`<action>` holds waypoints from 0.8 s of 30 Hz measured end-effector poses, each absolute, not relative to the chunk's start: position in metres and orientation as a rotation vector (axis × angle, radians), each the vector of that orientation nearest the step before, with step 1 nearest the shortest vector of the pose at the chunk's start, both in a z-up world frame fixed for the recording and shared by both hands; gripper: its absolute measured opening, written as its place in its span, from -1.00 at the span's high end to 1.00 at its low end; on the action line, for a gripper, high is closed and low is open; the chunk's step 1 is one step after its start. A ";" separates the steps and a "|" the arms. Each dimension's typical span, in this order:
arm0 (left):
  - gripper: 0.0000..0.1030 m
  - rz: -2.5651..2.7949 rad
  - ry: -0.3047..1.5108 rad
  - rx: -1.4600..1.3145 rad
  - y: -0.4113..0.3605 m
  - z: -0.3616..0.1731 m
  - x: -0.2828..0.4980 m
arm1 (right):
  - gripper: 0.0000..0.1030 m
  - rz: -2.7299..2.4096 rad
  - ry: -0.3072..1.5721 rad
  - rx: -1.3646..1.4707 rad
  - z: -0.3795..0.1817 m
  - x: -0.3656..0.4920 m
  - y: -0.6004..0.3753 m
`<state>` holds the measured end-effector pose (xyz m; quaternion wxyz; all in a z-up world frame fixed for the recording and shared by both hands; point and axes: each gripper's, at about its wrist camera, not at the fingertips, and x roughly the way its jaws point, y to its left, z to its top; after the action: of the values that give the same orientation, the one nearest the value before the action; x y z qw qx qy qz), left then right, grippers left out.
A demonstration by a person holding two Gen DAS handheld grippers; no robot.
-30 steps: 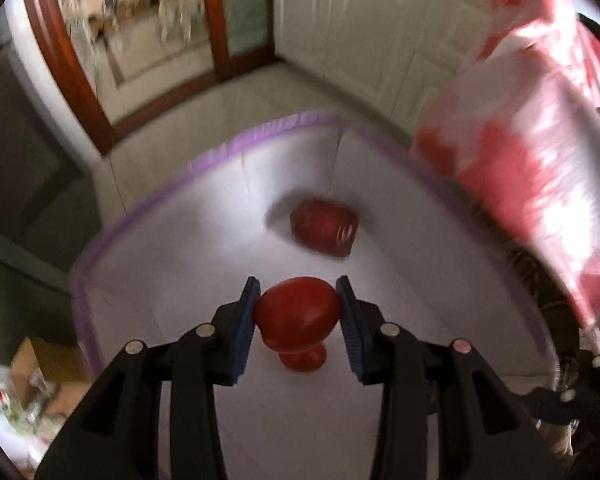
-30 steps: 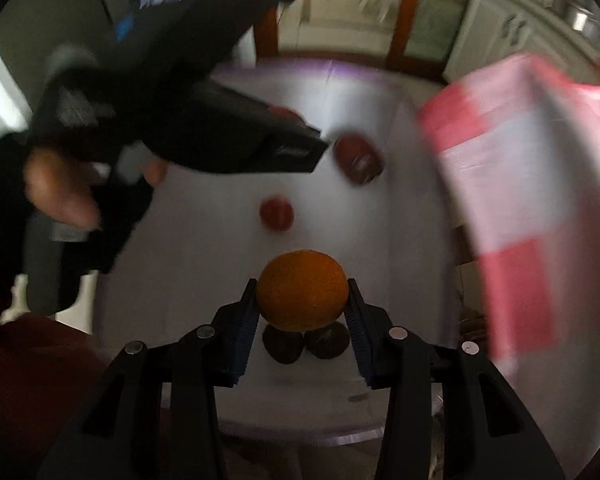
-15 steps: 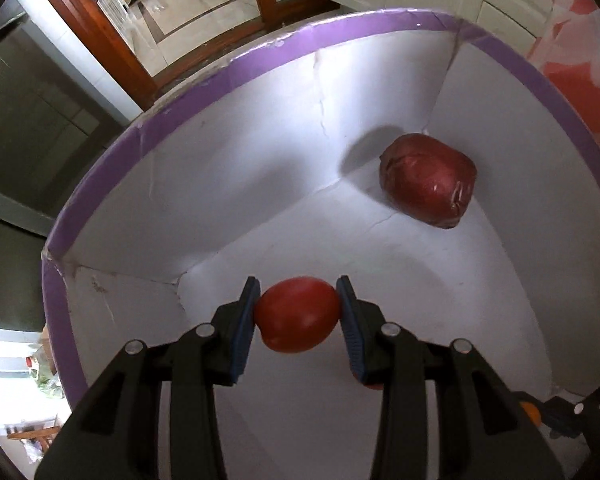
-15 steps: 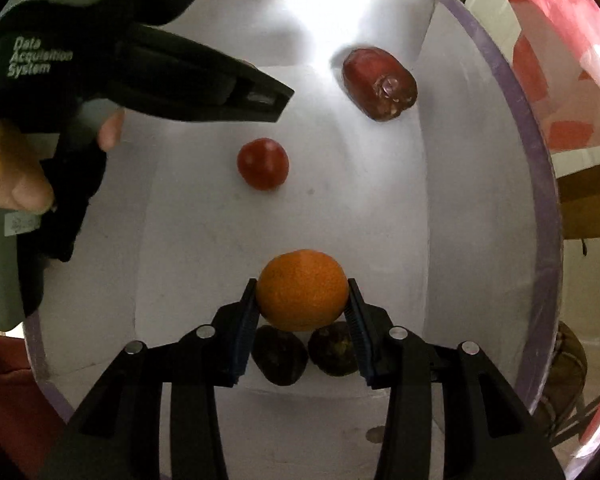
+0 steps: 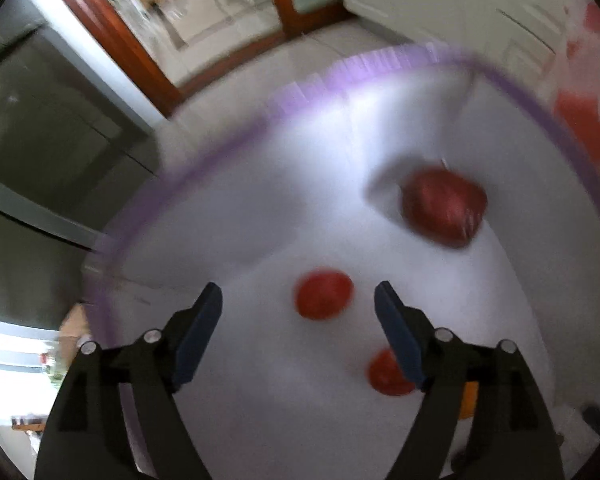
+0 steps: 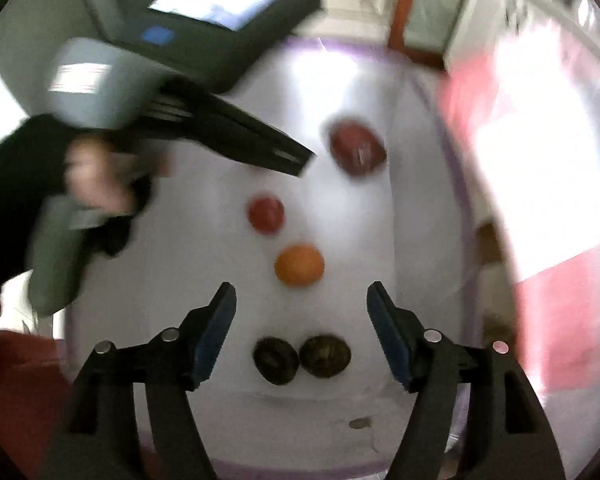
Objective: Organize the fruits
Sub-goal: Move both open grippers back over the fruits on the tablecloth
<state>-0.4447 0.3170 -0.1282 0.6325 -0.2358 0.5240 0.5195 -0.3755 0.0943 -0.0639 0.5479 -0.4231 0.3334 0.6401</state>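
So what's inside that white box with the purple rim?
The box holds an orange, a small red fruit, a larger dark red one and two dark fruits. The grippers cover parts of its floor.

Blurred frame. Left gripper [image 5: 298, 300] points down into a white box with purple rim [image 5: 228, 142]; its jaws have just been opening and now stand wide apart, blue pads clear of everything. A small red tomato [image 5: 324, 294] lies on the box floor between the jaws, touching neither pad. A second red fruit [image 5: 384, 372] sits nearer than that tomato, partly hidden behind the right jaw. A large dark-red fruit [image 5: 444, 210] lies beyond the tomato to its right, near the box corner. An orange patch [image 5: 470, 398] shows behind the right finger.
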 end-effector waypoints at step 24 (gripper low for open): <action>-0.97 0.496 0.625 -0.290 0.113 0.062 -0.003 | -0.69 0.567 0.552 -0.010 0.135 0.015 -0.183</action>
<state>-0.0028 0.1130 0.0618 0.9113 -0.1406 0.3032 0.2404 0.0150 -0.1835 0.1347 0.9227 -0.0048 0.2691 0.2761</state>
